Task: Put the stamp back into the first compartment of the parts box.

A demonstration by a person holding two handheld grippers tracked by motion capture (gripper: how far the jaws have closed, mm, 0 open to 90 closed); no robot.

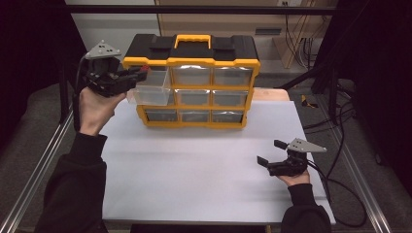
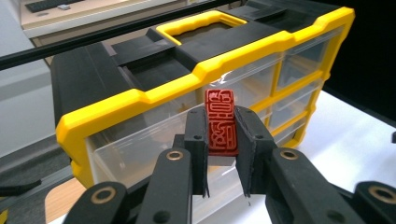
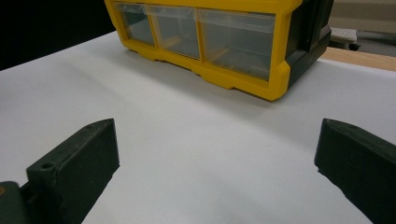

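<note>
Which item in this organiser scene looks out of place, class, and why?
The top-left drawer of the organiser is pulled out while the others sit flush. The left gripper holds a red stamp above it.

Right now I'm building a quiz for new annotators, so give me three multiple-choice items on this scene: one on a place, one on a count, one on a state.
1. Where is the small red carved block?
A. flat on the white table
B. between the jaws of the left tongs, over the pulled-out clear drawer
C. inside a bottom drawer

2. How many clear drawers does the front of the yellow-and-black plastic organizer box have?
A. four
B. six
C. nine

3. How do the right tongs stand?
A. open, nothing between the jaws
B. shut on a drawer
C. shut on the red block

Answers:
1. B: the left gripper view has the block clamped between the pads above the open top-left drawer.
2. C: the high view shows three rows of three.
3. A: the right gripper view has the jaws wide apart over the bare white table.
</note>
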